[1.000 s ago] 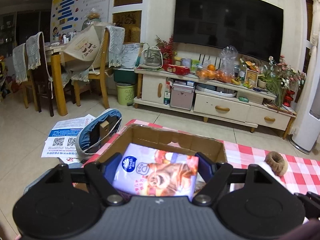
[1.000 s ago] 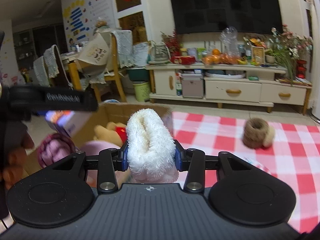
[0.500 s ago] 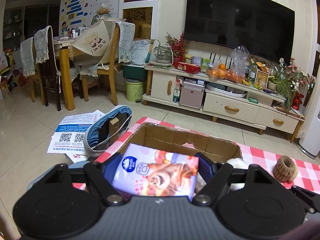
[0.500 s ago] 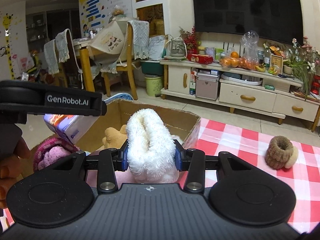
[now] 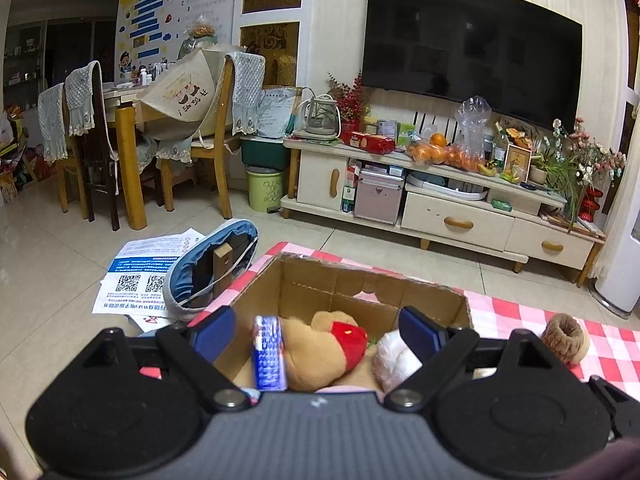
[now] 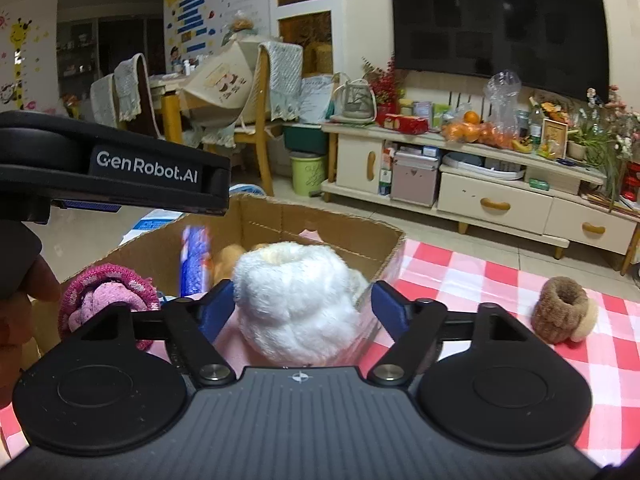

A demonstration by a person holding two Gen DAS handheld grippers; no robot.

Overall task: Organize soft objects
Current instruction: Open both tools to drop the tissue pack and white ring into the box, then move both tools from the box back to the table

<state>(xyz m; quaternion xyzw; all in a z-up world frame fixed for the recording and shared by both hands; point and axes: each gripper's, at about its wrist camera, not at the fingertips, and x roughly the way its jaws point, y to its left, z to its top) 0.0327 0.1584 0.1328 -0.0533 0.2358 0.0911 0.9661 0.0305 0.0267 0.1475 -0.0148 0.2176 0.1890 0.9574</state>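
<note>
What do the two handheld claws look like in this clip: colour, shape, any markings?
Both are alike: a dark grey ribbed body with a small compass-like mark at its front edge, two round black discs either side, black linkage arms with silver pivot screws, and blue pads on the fingers. This holds for the left claw and the right claw. From the right camera, the left one's black side reads "GenRobot.AI" in white. No cables show.

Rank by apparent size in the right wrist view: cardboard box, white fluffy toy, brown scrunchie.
1. cardboard box
2. white fluffy toy, though it sits nearest the camera, which inflates it
3. brown scrunchie, smallest and farther off on the checkered cloth
</note>
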